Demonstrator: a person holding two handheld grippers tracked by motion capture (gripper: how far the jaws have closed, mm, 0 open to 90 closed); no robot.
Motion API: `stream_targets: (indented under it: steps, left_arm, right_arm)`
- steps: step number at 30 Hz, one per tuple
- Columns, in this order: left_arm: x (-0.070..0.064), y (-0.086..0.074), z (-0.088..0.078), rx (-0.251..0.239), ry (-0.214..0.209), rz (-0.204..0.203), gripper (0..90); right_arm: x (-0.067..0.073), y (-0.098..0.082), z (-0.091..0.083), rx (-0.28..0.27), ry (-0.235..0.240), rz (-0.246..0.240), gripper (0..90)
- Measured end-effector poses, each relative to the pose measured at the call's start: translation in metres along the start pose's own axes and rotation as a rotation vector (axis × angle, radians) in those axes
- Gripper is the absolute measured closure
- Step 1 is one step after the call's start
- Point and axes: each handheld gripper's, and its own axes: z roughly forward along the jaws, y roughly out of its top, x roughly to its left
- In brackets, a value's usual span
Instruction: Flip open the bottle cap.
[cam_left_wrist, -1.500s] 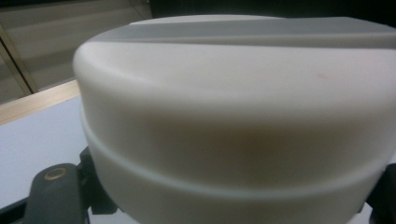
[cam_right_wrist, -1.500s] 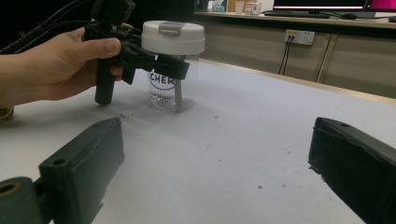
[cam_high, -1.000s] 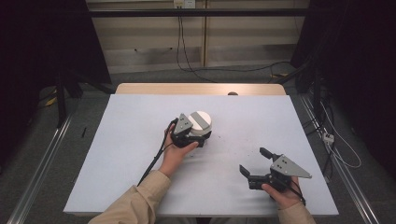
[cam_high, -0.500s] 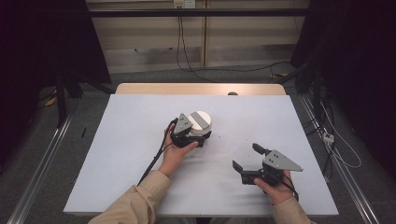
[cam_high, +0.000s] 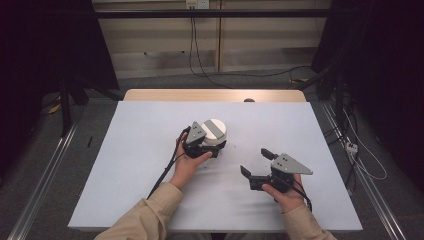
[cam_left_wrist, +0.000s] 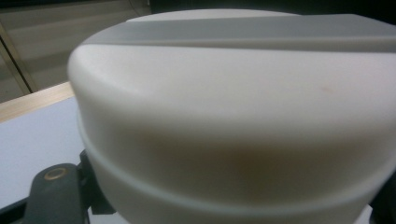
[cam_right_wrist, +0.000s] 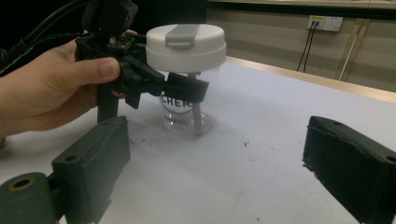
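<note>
A clear plastic jar (cam_high: 214, 131) with a white lid stands near the middle of the table. In the right gripper view its lid (cam_right_wrist: 185, 42) has a grey tab on top, and the clear body (cam_right_wrist: 180, 114) carries printed letters. My left gripper (cam_high: 210, 147) is shut on the jar's body just under the lid, and one of its black fingers (cam_right_wrist: 187, 88) crosses the front of the body. The lid (cam_left_wrist: 233, 116) sits very close in the left gripper view. My right gripper (cam_high: 255, 161) stands open to the right of the jar, with nothing between its fingers (cam_right_wrist: 93, 163).
The white table top (cam_high: 125, 165) has a wooden strip (cam_high: 215, 95) along its far edge. Small dark specks (cam_right_wrist: 245, 142) lie on the surface in front of the jar. Cables (cam_high: 200, 55) run over the floor behind the table, and metal rails flank both sides.
My right gripper has moved left and slightly forward, toward the jar, still open. The left gripper and the jar have stayed in place.
</note>
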Motion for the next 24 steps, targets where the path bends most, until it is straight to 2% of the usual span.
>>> stream_targets:
  steps: [11, 13, 24]
  left_arm:
    - [0.0, 0.0, 0.0, 0.003, -0.001, 0.004, 18.5]
    - [0.0, 0.0, 0.0, 0.001, 0.0, 0.0, 18.5]
    - [0.0, 0.0, 0.0, 0.002, -0.001, 0.0, 18.5]
  right_arm:
    - [0.0, 0.013, 0.017, 0.011, -0.001, 0.027, 16.0]
    - [0.001, 0.015, 0.019, 0.018, -0.006, 0.02, 17.8]
    - [0.004, 0.021, 0.036, 0.041, 0.021, 0.023, 22.3]
